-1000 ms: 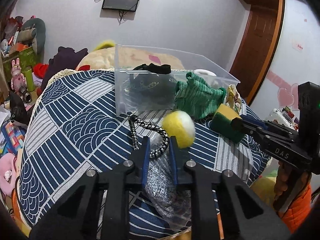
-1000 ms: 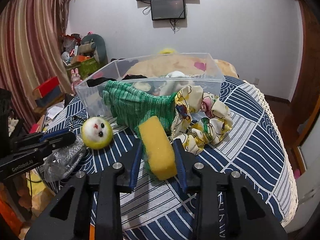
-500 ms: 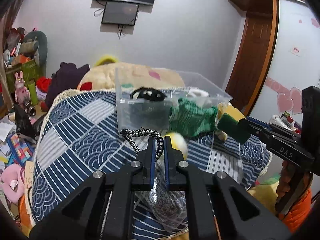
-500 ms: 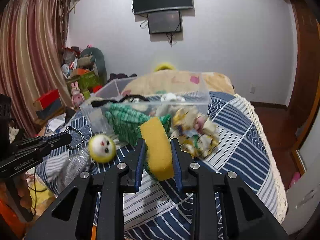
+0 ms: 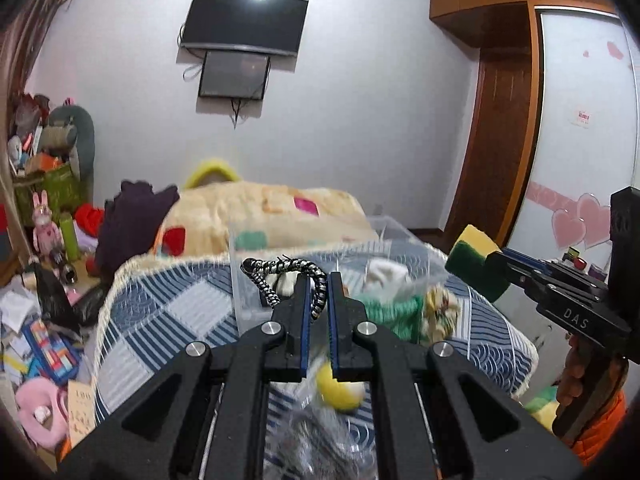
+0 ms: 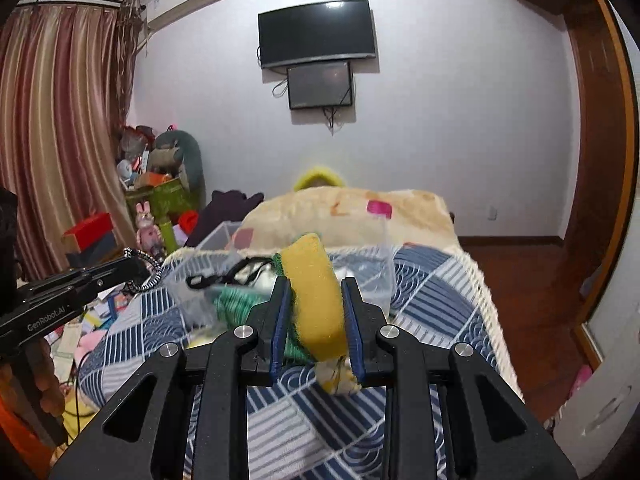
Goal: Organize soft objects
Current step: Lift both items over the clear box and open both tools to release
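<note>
- On the left, our left gripper (image 5: 318, 300) is clamped on a black-and-white braided cord loop (image 5: 280, 270), lifted off the bed and hanging in the air in front of the clear plastic bin (image 5: 240, 280). We judge this item half done: picked up, not yet dropped in.
- Below that gripper, a yellow plush ball (image 5: 340, 390) and a crinkled clear bag (image 5: 320, 444) with something grey inside lie on the blue patterned bedspread (image 5: 160, 308). Both look untouched, so we count them as left to do.
- In the middle, the bin already holds a black strap (image 6: 212, 278) over its rim and a white soft item (image 5: 384, 276); the rest inside is too blurred to name.
- Against the bin's near side sit a green knitted cloth (image 5: 394, 314) and a floral scrunchie (image 5: 440, 312), both outside it as far as we can tell.
- On the right, our right gripper (image 6: 316, 316) squeezes a yellow-and-green sponge (image 6: 316, 292), raised near the bin and not yet over its opening.
- We judge the task under way: 2 items in transit, about 4 waiting on the bed.
</note>
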Demonstrator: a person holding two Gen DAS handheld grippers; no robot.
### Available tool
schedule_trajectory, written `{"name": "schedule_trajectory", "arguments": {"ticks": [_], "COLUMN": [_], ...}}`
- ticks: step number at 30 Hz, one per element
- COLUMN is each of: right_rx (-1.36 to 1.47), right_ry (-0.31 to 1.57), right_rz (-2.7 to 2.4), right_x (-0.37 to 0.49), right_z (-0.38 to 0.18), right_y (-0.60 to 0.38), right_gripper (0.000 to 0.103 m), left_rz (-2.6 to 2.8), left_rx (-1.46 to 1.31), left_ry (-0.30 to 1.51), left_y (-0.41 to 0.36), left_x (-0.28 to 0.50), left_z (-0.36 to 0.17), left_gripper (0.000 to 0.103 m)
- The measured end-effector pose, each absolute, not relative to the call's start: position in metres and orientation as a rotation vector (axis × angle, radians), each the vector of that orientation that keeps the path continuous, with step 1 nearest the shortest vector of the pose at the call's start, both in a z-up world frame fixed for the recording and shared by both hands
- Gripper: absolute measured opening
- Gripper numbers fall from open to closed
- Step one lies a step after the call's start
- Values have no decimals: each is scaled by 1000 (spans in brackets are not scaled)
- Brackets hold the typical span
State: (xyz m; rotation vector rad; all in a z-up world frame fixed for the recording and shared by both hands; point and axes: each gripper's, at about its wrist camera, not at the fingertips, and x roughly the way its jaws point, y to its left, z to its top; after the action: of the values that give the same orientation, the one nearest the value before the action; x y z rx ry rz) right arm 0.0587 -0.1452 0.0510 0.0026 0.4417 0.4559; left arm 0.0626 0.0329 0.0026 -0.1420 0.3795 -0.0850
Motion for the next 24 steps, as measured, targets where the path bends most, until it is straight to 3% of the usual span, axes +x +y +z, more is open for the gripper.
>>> {"name": "schedule_trajectory", "arguments": {"ticks": [10,24], "right_rx": [29,17], "right_ry": [392,500], "right_rz": [426,467], "right_x": [86,126], "right_z": [72,43], "right_y": [-136,-97], "right_gripper": [23,23], "left_rz": [-94,-60], "left_rx": [-133,-85], "left_ry": [373,506], "left_y": [38,34], "left_x": [102,162], "left_z": [16,-25], "left_gripper": [7,7]}}
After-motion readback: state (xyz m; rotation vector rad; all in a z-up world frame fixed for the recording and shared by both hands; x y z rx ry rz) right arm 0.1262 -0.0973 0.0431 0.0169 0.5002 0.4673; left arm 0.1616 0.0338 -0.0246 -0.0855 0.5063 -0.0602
